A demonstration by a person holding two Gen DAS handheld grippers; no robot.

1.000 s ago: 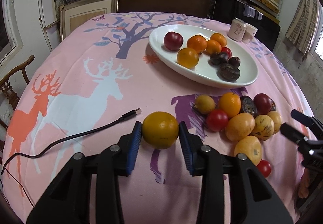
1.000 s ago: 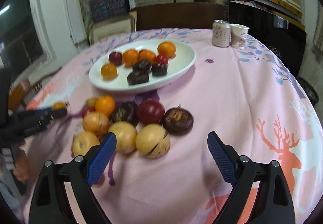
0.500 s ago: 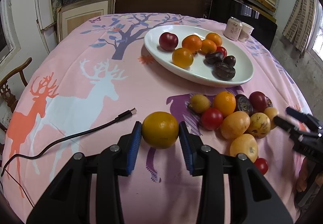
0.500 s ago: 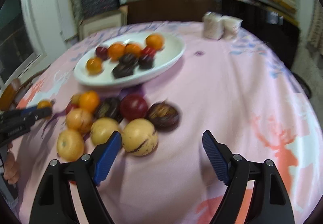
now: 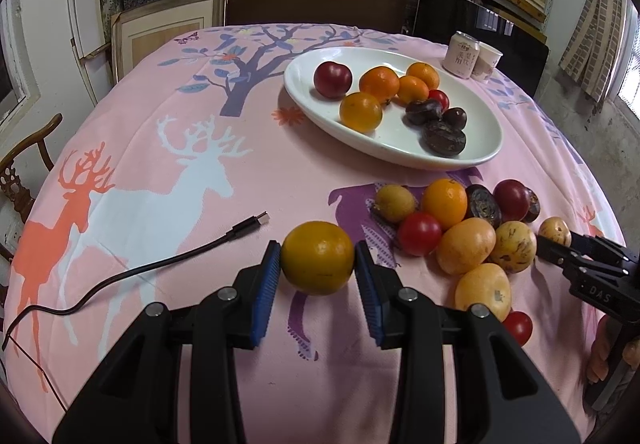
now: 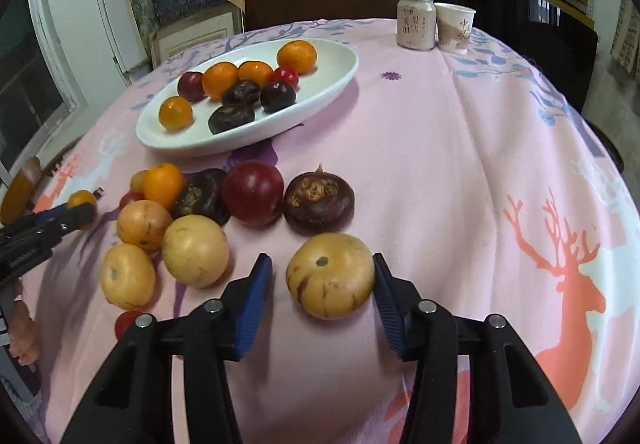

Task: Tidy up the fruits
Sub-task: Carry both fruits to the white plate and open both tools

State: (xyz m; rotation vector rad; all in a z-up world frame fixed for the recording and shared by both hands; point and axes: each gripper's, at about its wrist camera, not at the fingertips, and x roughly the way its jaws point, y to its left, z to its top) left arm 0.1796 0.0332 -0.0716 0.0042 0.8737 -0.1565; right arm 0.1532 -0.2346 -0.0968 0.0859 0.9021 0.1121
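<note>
My left gripper (image 5: 317, 246) is shut on an orange (image 5: 317, 258), held just above the pink tablecloth. My right gripper (image 6: 322, 260) is closing around a speckled yellow fruit (image 6: 330, 276) that lies on the cloth. Its right pad touches the fruit and a small gap shows at the left pad. To the left lies a pile of loose fruit (image 6: 192, 248): yellow, orange, red and dark purple. Beyond it, the white oval plate (image 6: 332, 64) holds several oranges, plums and dark fruits. From the left wrist view, the right gripper (image 5: 556, 244) sits at the pile's right edge.
A drink can (image 6: 416, 22) and a paper cup (image 6: 454, 28) stand at the table's far side. A black USB cable (image 5: 248, 224) trails across the cloth on the left. A wooden chair (image 5: 20, 172) stands beyond the left edge, with shelves behind.
The right gripper's jaws have narrowed from wide apart to close around the speckled yellow fruit, which now sits between them apart from the pile. The left gripper still holds the orange, unmoved.
</note>
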